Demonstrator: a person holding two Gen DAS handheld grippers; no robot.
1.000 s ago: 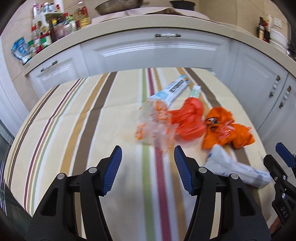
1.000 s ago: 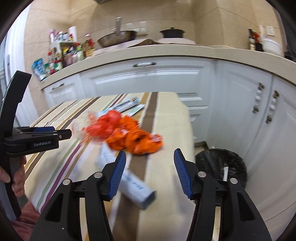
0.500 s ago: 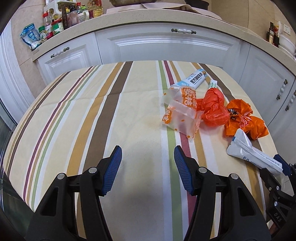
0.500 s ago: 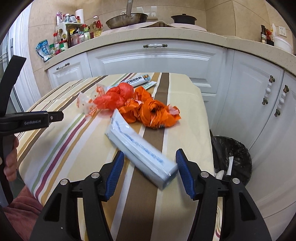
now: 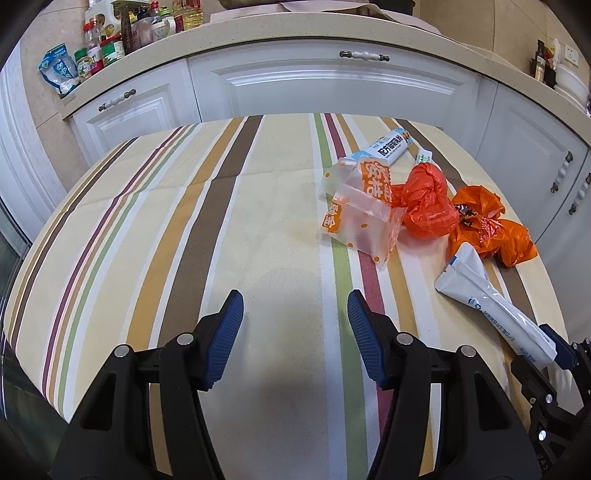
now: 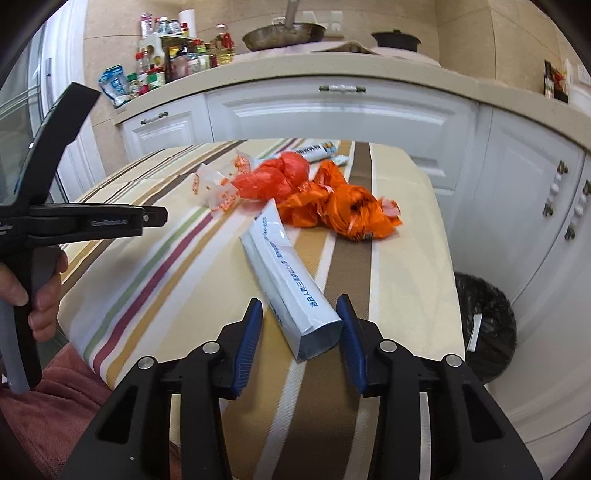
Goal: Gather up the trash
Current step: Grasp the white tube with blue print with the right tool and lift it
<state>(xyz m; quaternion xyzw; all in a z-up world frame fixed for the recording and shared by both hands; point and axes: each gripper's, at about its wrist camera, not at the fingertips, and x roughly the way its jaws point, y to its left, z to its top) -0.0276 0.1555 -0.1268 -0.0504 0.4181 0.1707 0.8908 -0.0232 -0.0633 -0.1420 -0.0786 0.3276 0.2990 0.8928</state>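
Observation:
Trash lies on a striped table point(image 5: 184, 229). A long white pouch point(image 6: 291, 288) lies nearest, its end between the open fingers of my right gripper point(image 6: 301, 328); it also shows in the left wrist view point(image 5: 491, 306). Behind it are a crumpled orange bag point(image 6: 351, 210), a red-orange bag point(image 6: 273, 177), a clear wrapper with orange print point(image 5: 358, 218) and a white tube box point(image 5: 388, 147). My left gripper point(image 5: 293, 336) is open and empty over bare cloth, left of the trash.
A black-lined trash bin point(image 6: 484, 317) stands on the floor right of the table. White kitchen cabinets point(image 5: 332, 88) lie behind, with bottles and jars point(image 5: 125, 33) on the counter. The table's right edge is close to the pouch.
My right gripper has moved forward so the white pouch's end now lies between its fingers. My left gripper has pulled back and left, away from the trash pile.

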